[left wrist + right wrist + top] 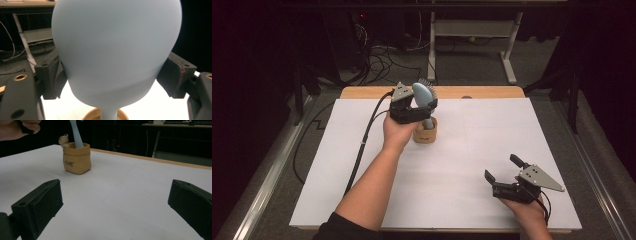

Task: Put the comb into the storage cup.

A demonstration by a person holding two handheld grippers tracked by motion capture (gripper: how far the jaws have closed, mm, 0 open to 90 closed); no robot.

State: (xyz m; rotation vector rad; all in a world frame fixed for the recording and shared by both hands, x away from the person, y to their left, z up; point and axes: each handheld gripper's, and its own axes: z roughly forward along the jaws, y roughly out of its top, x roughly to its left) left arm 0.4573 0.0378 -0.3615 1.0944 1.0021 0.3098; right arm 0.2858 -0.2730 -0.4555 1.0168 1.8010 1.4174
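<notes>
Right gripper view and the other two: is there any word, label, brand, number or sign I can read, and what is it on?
Small dark lettering on the front of the tan sack-shaped ceramic holder: a short word, too small and blurred to read.
Pale blue plastic hairbrush: no text on its smooth back.
White table cover: no text.

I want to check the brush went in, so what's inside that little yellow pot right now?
The blue handle of the hairbrush stands inside the pot, with the left gripper shut on the brush head above. The handle's lower end and the pot's bottom are hidden by its wall.
</notes>
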